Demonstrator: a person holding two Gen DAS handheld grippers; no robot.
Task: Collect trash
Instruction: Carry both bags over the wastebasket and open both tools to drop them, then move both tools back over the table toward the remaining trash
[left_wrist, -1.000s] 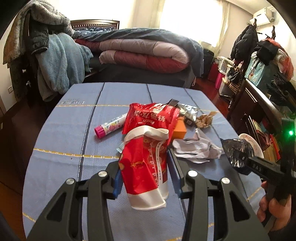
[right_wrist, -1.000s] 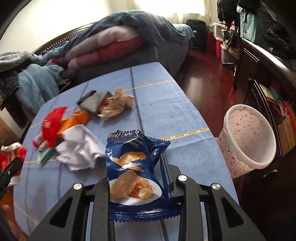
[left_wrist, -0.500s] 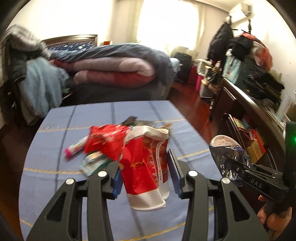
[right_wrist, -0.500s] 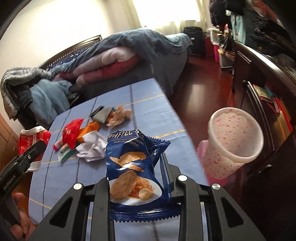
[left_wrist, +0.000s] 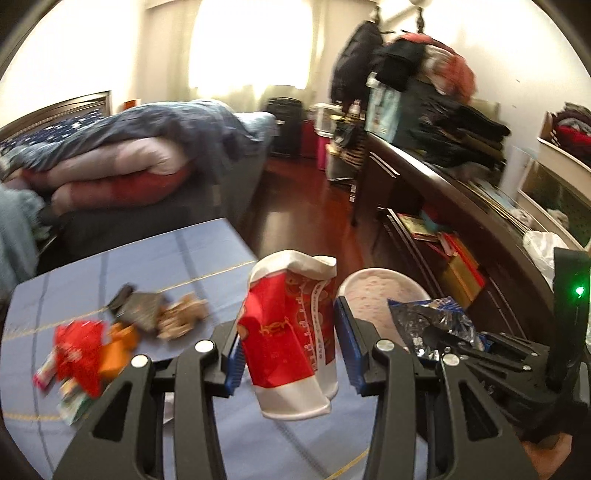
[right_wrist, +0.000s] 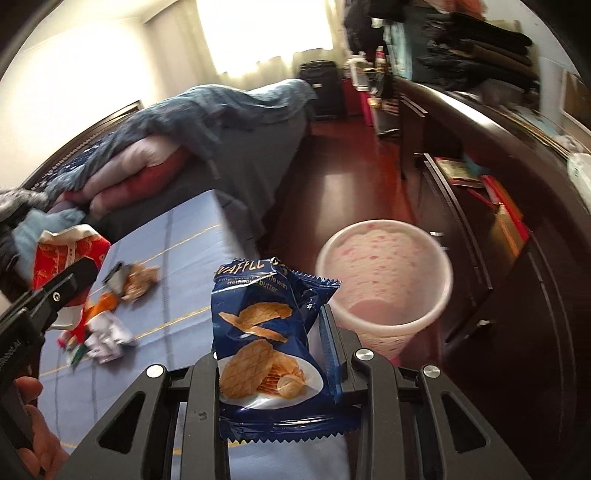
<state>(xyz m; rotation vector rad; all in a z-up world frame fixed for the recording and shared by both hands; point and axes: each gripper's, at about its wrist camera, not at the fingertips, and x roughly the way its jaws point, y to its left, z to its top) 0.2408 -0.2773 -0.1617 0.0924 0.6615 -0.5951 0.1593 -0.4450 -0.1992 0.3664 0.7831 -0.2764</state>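
Cup (left_wrist: 291, 332): crushed paper, glossy red-and-white print. Wrapper (right_wrist: 266, 332): glossy blue plastic film, creased. Bin (right_wrist: 384, 288): matt translucent plastic, pink-speckled. Tablecloth (left_wrist: 155, 258): matt blue woven cloth. Grippers (left_wrist: 288, 354) (right_wrist: 273, 354): matt black plastic, bright metal screws. Floor (right_wrist: 351, 184) at 12 o'clock: glossy wood.

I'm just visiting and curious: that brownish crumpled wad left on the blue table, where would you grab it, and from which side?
Across the middle of the brown wad, coming down from above. It is a loose, lumpy ball lying low on the table, with no handle or edge to hook. A dark wrapper lies against its left side, so I'd set one finger on the near side and one on the far side. The picture is blurred, so finer detail is unclear.
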